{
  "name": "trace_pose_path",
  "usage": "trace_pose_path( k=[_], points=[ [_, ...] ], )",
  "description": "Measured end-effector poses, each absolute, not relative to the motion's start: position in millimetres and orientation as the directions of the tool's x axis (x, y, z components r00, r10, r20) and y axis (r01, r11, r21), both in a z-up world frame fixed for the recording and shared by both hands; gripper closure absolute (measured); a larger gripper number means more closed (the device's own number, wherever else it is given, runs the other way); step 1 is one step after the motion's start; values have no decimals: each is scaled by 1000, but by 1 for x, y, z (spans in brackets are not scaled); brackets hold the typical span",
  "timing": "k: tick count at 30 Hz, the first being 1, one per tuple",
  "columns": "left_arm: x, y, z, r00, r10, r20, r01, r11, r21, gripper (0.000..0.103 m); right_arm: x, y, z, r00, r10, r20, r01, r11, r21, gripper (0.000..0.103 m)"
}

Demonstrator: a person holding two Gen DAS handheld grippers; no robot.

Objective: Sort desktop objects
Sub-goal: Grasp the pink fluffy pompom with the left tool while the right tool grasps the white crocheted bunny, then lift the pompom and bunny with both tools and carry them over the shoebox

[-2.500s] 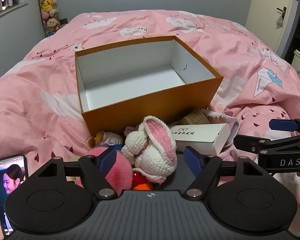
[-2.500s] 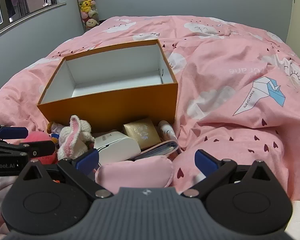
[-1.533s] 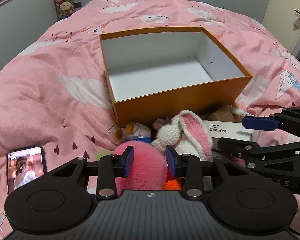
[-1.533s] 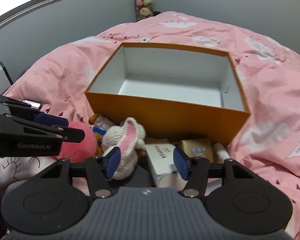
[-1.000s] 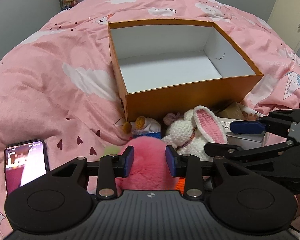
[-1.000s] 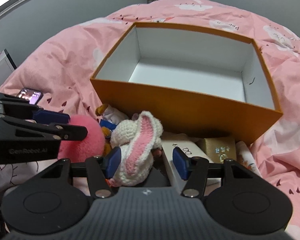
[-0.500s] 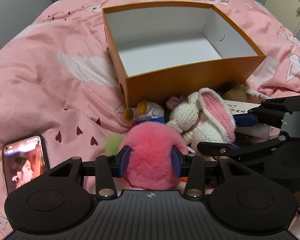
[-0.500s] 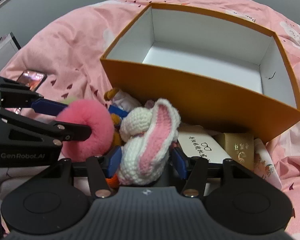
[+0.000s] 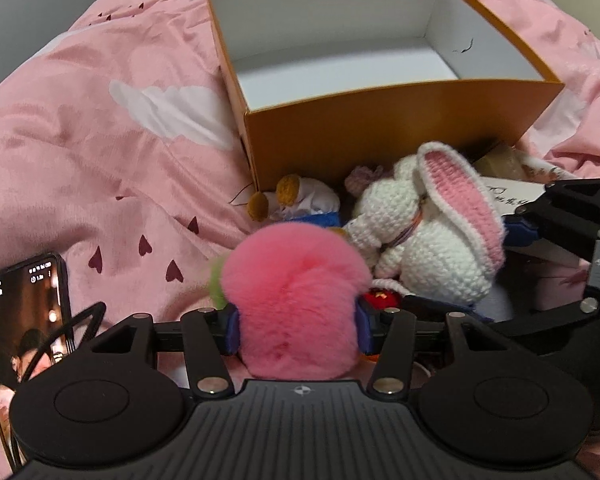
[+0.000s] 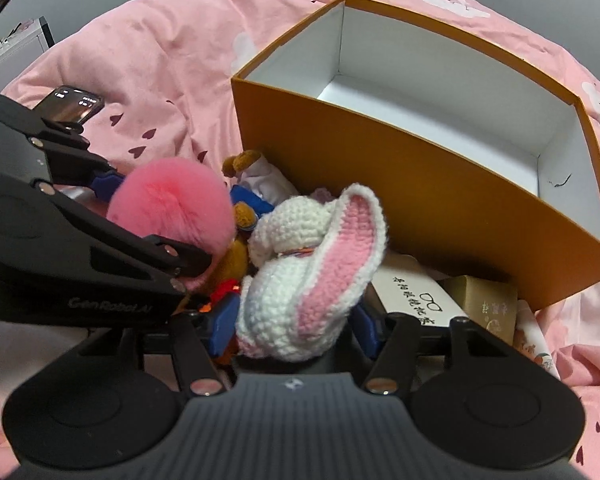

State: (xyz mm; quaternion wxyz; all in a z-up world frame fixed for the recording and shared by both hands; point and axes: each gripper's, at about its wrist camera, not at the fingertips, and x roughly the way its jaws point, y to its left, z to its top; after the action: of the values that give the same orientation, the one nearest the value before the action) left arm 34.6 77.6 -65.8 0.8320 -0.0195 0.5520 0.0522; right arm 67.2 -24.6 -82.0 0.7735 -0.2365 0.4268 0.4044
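1. The left gripper (image 9: 298, 330) sits low over the bed, pointing toward the orange box (image 9: 384, 136), its blue pads pressed into both sides of the pink pompom (image 9: 296, 300).
2. The right gripper (image 10: 294, 326) reaches in just beside it from the right, its fingers clamped on the crocheted white rabbit (image 10: 312, 272), whose pink-lined ear flops forward.
3. Both toys lie in the pile against the box's near wall, outside the box.
4. A small plush with brown ears (image 9: 296, 200) lies behind the pompom, touching the box wall.
5. A white glasses case (image 10: 416, 300) and a gold box (image 10: 488, 306) lie right of the rabbit.
6. A phone (image 9: 24, 320) rests on the pink duvet (image 9: 100, 140) to the left.
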Motion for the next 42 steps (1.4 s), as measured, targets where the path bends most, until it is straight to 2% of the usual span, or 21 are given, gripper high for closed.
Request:
trace_pose_path(
  k=[4, 6, 12, 25, 42],
  points=[
    [35, 79, -71, 385, 76, -920, -121, 992, 32, 45, 65, -22, -87, 315, 422, -850, -831, 556, -31, 40],
    [35, 79, -70, 389, 78, -918, -122, 992, 32, 50, 65, -23, -87, 320, 425, -847, -830, 557, -33, 40],
    [31, 76, -65, 414, 86, -906, -118, 992, 40, 55, 63, -29, -80, 325, 442, -836, -822, 569, -18, 46],
    [20, 82, -11, 545, -7, -838, -109, 991, -79, 56, 60, -59, -36, 354, 535, -767, -809, 586, 35, 49],
    [20, 85, 36, 650, -59, -758, -71, 988, -137, 56, 69, -82, 17, 357, 650, -671, -811, 572, 123, 51]
  ],
)
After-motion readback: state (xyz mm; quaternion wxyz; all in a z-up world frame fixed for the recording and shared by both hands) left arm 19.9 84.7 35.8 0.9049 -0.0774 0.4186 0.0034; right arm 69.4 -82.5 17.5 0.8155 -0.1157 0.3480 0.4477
